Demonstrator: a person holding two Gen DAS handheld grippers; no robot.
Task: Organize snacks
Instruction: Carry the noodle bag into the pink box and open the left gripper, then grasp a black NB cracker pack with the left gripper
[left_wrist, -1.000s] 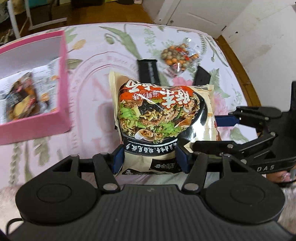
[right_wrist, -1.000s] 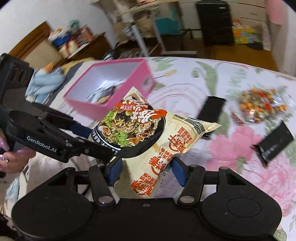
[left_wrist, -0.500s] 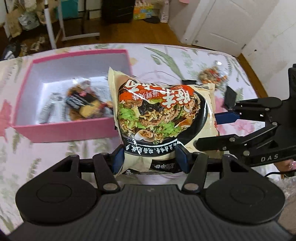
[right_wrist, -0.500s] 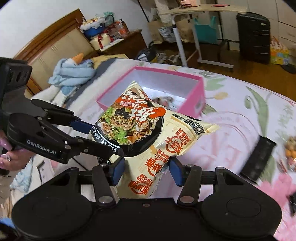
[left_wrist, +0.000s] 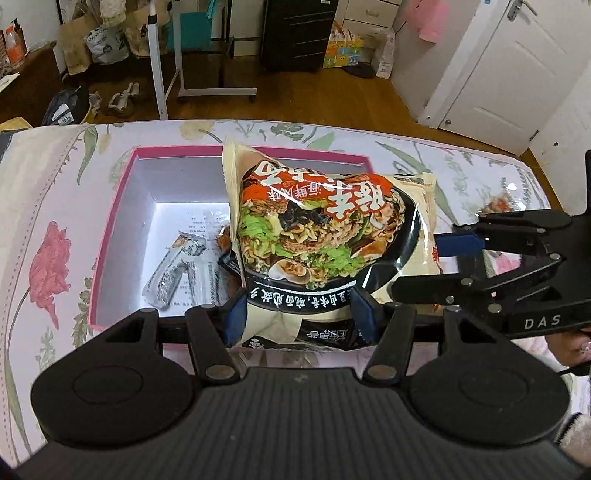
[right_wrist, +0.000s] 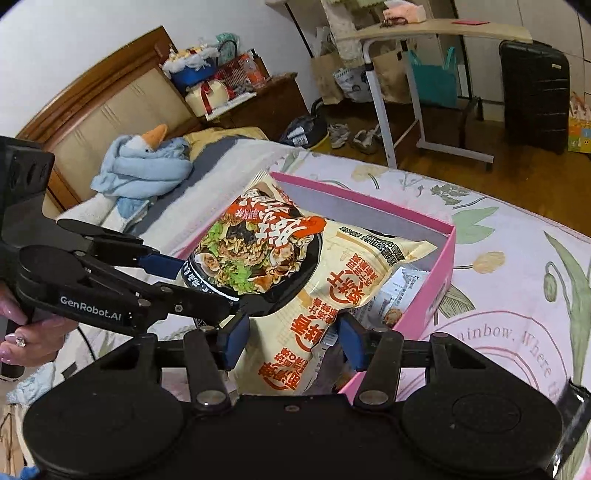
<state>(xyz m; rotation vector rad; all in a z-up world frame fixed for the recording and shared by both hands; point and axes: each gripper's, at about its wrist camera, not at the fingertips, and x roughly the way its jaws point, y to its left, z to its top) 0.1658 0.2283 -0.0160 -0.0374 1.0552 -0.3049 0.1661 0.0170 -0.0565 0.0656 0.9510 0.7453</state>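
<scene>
Left wrist view: both the left tongs (left_wrist: 299, 317) and the right tongs (right_wrist: 291, 341) pinch the noodle packet (left_wrist: 325, 236), held over the pink box (left_wrist: 110, 229) on the floral bed (left_wrist: 40, 206).

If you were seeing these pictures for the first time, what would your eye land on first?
First the big noodle bag, bright with printed food, held over the pink box by both tools: the left tool grips its near edge and the right tool its other edge. Next, the box itself on the floral bedspread, with a small silver packet already inside.
</scene>
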